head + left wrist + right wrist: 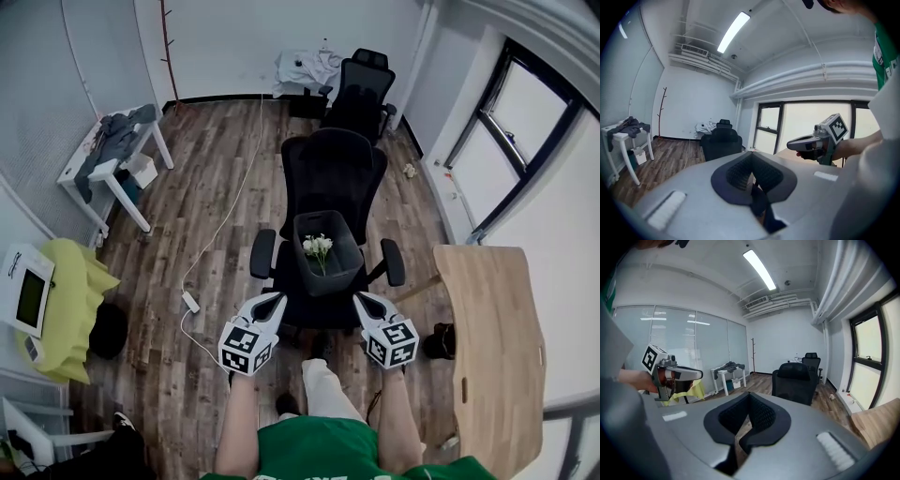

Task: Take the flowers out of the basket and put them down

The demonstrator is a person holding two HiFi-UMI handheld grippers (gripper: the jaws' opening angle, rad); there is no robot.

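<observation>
Noting positions: white-bloomed, green-stemmed flowers [318, 246] stand inside the dark grey plastic basket [330, 279], which sits on the seat of the black mesh office chair [333, 169]. Left tool [274, 300] and right tool [362, 299] hover near the basket on the person's side, both closed on nothing. Judgement: open one tool first, enter from above the basket, pinch the stems below the blooms, and lift clear of the rim.

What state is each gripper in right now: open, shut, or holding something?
Left grey two-jaw gripper: shut, holding nothing.
Right grey two-jaw gripper: shut, holding nothing.
</observation>
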